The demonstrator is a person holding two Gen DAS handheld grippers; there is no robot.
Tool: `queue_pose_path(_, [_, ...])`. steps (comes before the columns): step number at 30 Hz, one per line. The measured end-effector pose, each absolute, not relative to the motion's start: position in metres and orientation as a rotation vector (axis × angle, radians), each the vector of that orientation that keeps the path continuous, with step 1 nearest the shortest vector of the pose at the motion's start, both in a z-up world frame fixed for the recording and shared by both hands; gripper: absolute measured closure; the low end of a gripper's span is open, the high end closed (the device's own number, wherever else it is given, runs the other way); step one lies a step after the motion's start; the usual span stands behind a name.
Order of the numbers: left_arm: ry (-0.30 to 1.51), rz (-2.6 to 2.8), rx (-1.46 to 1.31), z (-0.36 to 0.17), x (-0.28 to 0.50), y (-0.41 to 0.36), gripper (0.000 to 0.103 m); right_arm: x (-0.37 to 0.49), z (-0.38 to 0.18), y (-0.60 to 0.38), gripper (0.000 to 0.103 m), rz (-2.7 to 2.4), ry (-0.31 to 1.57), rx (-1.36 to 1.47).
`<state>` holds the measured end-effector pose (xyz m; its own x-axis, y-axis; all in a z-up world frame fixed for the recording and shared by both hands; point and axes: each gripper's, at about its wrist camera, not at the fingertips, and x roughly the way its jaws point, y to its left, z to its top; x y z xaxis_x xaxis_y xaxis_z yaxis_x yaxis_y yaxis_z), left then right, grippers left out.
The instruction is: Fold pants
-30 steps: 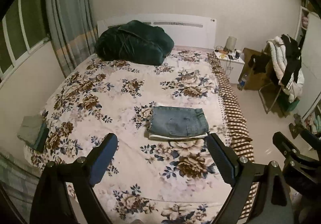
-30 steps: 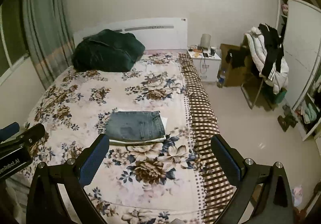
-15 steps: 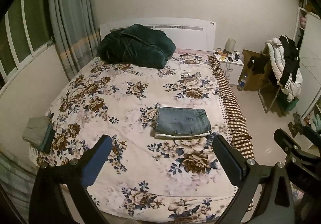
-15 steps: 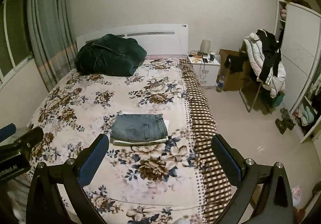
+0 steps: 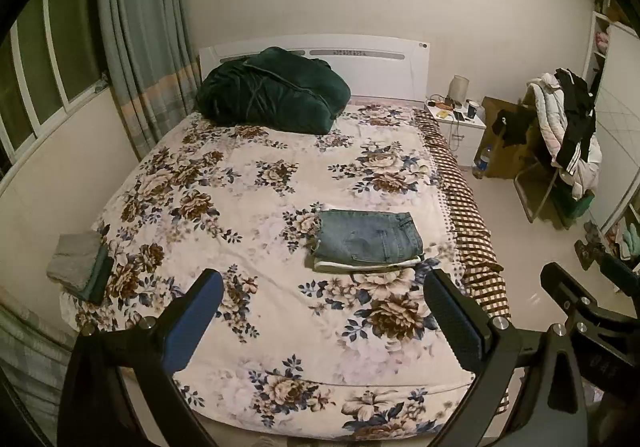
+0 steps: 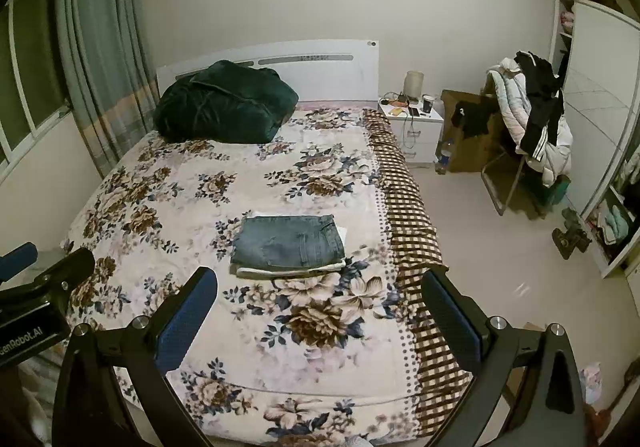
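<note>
A pair of blue jeans [image 5: 366,239] lies folded into a neat rectangle on the floral bed cover [image 5: 248,207], toward the bed's right side; it also shows in the right wrist view [image 6: 289,245]. My left gripper [image 5: 322,321] is open and empty, held above the foot of the bed, well short of the jeans. My right gripper [image 6: 320,317] is open and empty too, over the bed's foot near its right edge. Each gripper shows at the edge of the other's view.
A dark green duvet [image 5: 272,91] is heaped at the headboard. Folded grey and green cloths [image 5: 80,267] sit at the bed's left edge. A nightstand [image 5: 456,125], a chair piled with clothes [image 5: 564,143] and shelves [image 6: 600,167] stand to the right across bare floor.
Both grippers have pulled back and up from the bed, so the folded jeans look smaller and farther. The jeans have not moved. Both grippers stay open.
</note>
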<state>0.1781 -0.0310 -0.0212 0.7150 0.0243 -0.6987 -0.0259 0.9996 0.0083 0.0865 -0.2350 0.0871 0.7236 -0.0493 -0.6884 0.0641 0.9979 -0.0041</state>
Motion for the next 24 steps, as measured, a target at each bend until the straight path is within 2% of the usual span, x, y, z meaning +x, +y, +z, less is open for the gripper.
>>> queue_pose_path(24, [0.769, 0.044, 0.014, -0.02, 0.167, -0.035, 0.001, 0.077, 0.079, -0.242, 0.0, -0.069, 0.763, 0.041])
